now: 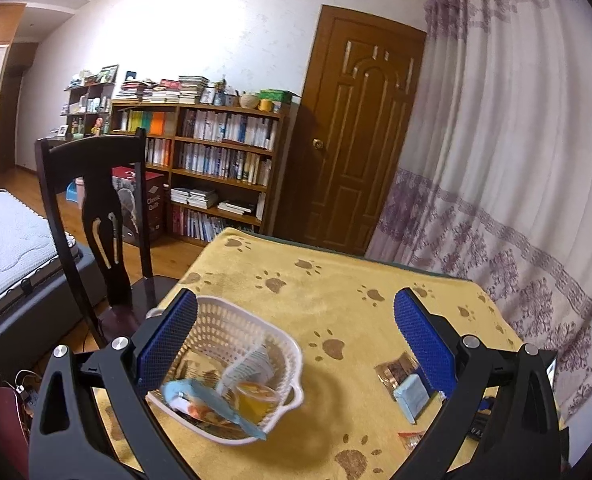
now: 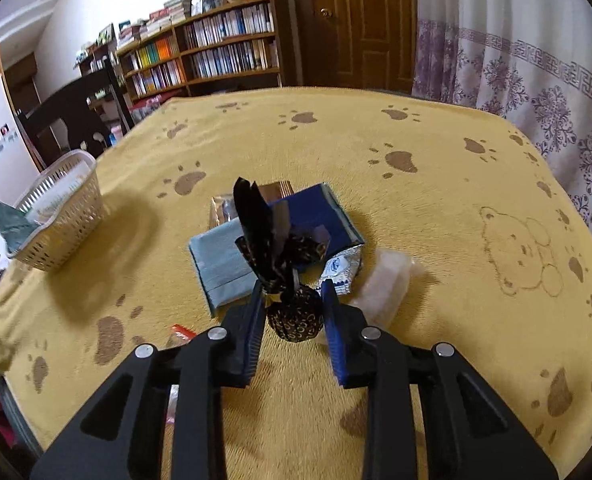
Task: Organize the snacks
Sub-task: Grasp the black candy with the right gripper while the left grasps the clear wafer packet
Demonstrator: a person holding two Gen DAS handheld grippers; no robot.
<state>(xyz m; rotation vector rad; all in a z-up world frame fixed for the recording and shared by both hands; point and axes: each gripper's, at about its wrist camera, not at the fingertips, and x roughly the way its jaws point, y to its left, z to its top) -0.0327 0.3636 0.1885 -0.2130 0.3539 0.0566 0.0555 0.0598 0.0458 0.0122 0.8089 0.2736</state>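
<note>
- The left wrist view looks forward and slightly down along its jaws from above the near left part of the counter (image 1: 336,292), tilted, facing the bookshelf (image 1: 216,160), the door (image 1: 356,132) and the curtain (image 1: 516,160).
- It sits close over the white basket (image 1: 256,344), which fills the lower middle of the view.
- The right wrist view looks from lower and nearer the counter (image 2: 376,140), facing across the yellow cloth toward the same bookshelf (image 2: 216,52) and door (image 2: 368,20).
- Both views share the basket (image 2: 64,216), the snack packets (image 2: 224,256) at the counter's middle, the dark chair (image 1: 96,208) and the curtain (image 2: 536,72).
</note>
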